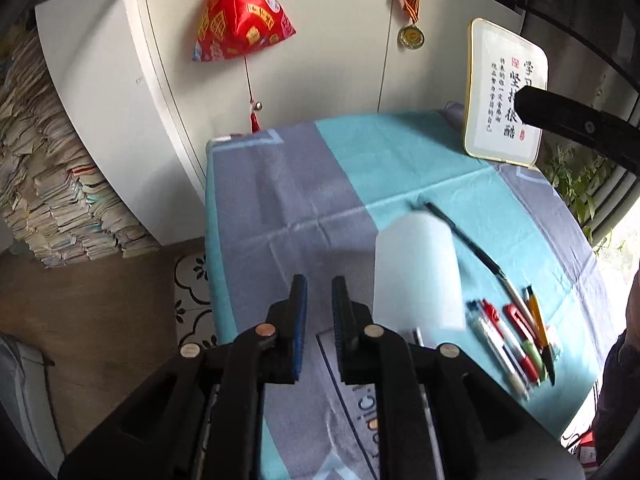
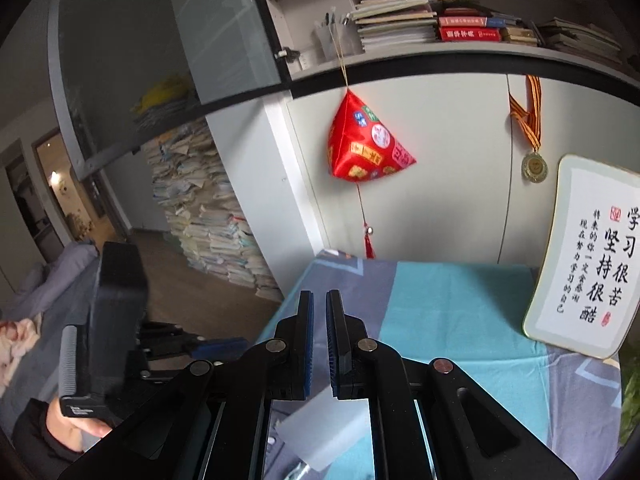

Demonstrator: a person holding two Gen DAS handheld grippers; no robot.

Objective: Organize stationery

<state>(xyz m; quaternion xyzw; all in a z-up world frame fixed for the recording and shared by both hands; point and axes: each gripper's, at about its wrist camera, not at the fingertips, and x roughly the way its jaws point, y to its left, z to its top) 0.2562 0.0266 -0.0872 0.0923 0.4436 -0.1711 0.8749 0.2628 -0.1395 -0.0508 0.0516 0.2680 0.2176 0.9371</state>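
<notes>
Grippers left (image 1: 319, 292) and right (image 2: 319, 306) hover level above the table (image 1: 280, 200), fingers narrowly parted, gripping nothing.

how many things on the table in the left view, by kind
translucent white cup: 1
long black pen lying apart: 1
pens and markers in the pile: about 6, overlapping and hard to separate
calligraphy plaque: 1
total: about 9
</notes>
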